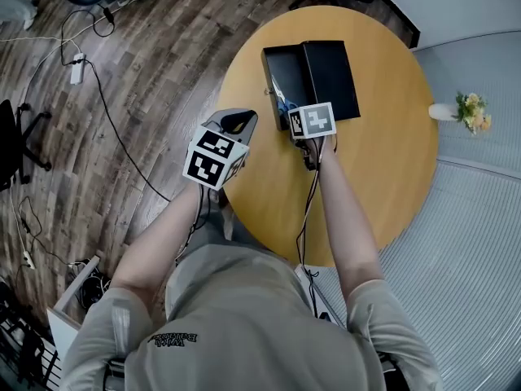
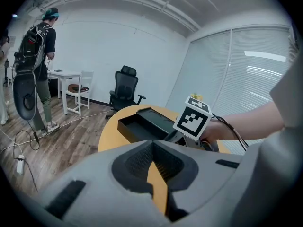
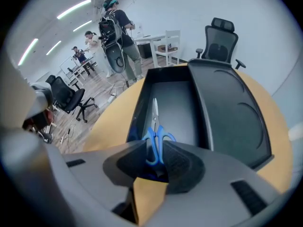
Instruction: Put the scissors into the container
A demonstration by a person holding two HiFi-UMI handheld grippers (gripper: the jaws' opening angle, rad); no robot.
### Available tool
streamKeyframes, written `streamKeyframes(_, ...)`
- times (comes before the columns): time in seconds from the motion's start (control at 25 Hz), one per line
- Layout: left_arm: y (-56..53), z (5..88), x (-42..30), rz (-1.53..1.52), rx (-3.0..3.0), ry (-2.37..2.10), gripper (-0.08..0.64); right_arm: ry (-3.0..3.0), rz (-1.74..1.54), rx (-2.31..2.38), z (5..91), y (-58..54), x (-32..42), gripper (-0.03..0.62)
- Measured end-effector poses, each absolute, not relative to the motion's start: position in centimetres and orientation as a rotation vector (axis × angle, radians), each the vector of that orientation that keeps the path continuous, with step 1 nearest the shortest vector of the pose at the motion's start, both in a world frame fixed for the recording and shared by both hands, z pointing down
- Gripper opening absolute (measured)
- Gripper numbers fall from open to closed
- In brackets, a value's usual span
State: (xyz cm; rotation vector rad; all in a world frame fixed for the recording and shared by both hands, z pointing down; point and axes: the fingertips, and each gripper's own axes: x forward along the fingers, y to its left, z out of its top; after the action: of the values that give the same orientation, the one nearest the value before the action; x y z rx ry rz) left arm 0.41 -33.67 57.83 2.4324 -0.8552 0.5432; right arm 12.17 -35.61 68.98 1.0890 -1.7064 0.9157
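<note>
Right gripper view, 1 scissors (image 3: 155, 129) clamped in right gripper (image 3: 156, 149) over 1 container (image 3: 180, 108), left gripper (image 2: 152, 148) closed, empty.

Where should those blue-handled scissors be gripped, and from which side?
Grip the blue handle loops from the handle end: they are the widest part, and the slim blades then point ahead into the container. The right hand-held gripper holds the scissors so.
</note>
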Motion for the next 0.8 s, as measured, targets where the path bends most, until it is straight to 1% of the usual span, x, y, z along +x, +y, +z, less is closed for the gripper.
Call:
streamKeyframes(0.32, -34.2, 53.2, -0.7, 0.488, 2.484, -0.923, 0.021, -1.890, 0.819, 1.225, 62.5, -36.3, 11.8, 0.106)
streamKeyframes(0.44, -34.1, 50.7, -0.6, 0.453, 2.517, -0.948, 0.021, -1.985, 0.755, 1.287, 58.6, -36.8, 11.7, 0.089)
streamKeyframes(0.52, -33.8, 49.0, -0.4, 0.435, 2.546, -0.953, 0.021, -2.027, 0.714, 1.326, 55.9, -36.6, 12.0, 0.060)
streamKeyframes(0.8, -33.0, 43.7, 0.0, 0.398, 2.652, -0.984, 0.021, -2.186, 0.528, 1.444, 46.6, -35.4, 12.4, 0.049)
